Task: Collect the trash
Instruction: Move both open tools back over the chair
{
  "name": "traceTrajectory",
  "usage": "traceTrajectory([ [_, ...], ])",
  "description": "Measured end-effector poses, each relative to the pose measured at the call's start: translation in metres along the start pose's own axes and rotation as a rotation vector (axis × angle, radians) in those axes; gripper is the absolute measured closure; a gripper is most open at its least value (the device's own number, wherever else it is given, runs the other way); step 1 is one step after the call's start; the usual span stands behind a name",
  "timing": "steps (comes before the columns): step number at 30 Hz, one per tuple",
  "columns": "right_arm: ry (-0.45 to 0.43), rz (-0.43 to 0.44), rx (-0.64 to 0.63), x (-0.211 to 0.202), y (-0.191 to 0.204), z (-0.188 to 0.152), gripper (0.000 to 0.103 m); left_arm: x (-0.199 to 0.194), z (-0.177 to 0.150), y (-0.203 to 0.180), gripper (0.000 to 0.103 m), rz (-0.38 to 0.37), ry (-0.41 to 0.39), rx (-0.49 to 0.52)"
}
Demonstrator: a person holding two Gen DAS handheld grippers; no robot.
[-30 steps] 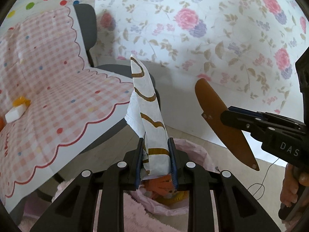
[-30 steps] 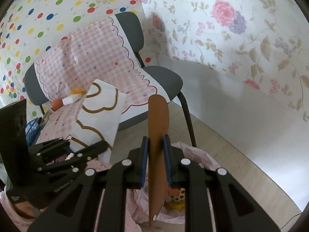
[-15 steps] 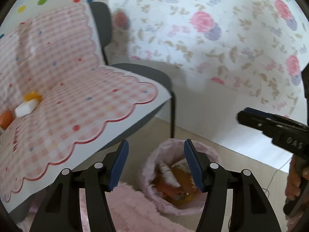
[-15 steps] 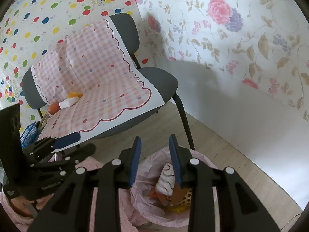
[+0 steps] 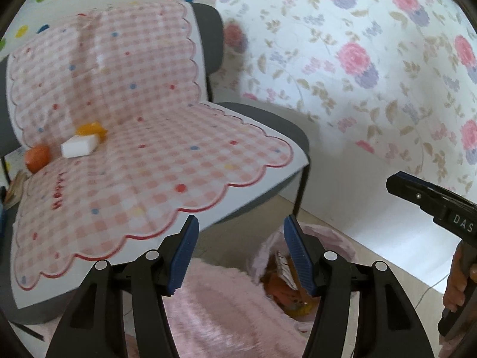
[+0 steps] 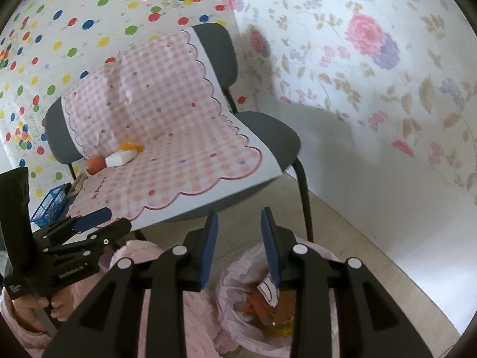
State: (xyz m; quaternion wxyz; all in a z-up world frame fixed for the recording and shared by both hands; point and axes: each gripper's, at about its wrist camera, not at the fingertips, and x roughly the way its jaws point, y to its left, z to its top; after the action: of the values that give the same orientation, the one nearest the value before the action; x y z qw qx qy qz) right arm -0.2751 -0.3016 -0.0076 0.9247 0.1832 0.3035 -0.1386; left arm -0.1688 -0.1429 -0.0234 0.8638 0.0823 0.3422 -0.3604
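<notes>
Remaining trash sits at the back of the chair seat: an orange crumpled piece [image 5: 89,129], a white block [image 5: 79,146] touching it, and an orange round item [image 5: 37,156] just beside the block, all lying on the pink checked cloth [image 5: 167,161] that drapes the chair [image 6: 268,137]. On the floor below the seat's front edge I see the pink-lined bin [image 6: 238,271], which already holds paper and orange scraps.

My left gripper [image 5: 240,256] stands released, jaws well apart, nothing between them. My right gripper [image 6: 238,244] is also released with a narrower gap, empty, hovering above the bin.

Judged risks: the three items lie touching or close together, so closing on one may push the others, and the round item could roll off the seat's side. The cloth is loose; pads closing low may pinch it and drag everything. The picture is blurred, so aim is uncertain.
</notes>
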Motion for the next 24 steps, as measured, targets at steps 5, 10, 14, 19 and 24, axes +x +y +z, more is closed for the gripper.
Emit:
traceTrajectory([
  [5,-0.005,0.049,-0.028,0.013,0.025,0.016,0.073,-0.014,0.003,0.028,0.043,0.055,-0.023,-0.041],
  [10,0.007,0.092,-0.075,0.029,0.049,0.028,0.073,-0.023,0.005,0.061,0.04,0.131,-0.038,-0.093],
  [14,0.015,0.126,-0.121,0.046,0.071,0.04,0.073,-0.03,0.006,0.094,0.04,0.203,-0.036,-0.157],
  [19,0.027,0.175,-0.141,0.061,0.093,0.052,0.073,-0.044,0.009,0.131,0.04,0.296,-0.02,-0.215],
  [24,0.058,0.214,-0.229,0.078,0.129,0.064,0.053,-0.06,0.017,0.16,0.04,0.388,-0.024,-0.259],
])
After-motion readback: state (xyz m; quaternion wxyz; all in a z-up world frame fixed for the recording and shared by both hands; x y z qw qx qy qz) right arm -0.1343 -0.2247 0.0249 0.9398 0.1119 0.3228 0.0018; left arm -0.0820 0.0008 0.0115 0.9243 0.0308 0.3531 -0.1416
